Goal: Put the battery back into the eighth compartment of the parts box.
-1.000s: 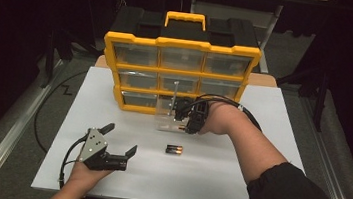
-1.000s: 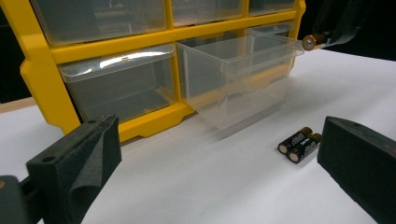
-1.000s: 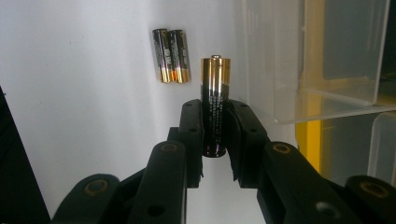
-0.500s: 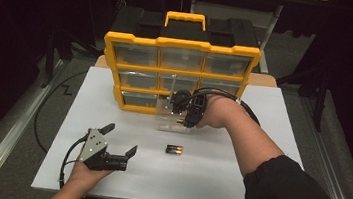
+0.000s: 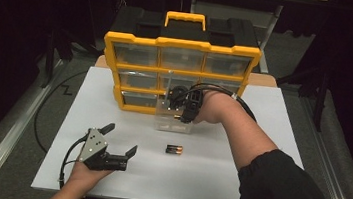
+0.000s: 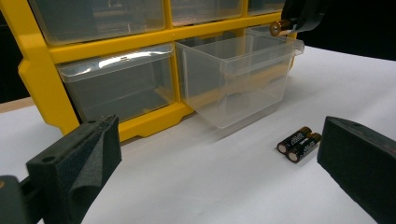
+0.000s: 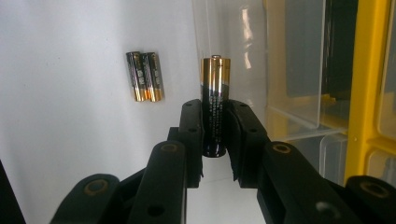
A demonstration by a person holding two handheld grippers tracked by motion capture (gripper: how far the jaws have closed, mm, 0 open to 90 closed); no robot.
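The right gripper (image 5: 181,111) has crept right over the pulled-out drawer (image 5: 174,122), fingers pinching a battery (image 7: 214,105) – light, stiff, slick – at mid-body; the left gripper (image 5: 119,146) rests spread.

tongs (image 5: 118,142): black, grey plate, black cable | sleeve (image 5: 284,192): black

Open white tabletop (image 5: 235,186) around two loose batteries (image 5: 174,150); yellow organizer (image 5: 180,69) and its pulled-out clear drawer (image 5: 172,121) block the far side.

Hand-held gripper (image 5: 178,101) over clear drawer (image 5: 172,121)
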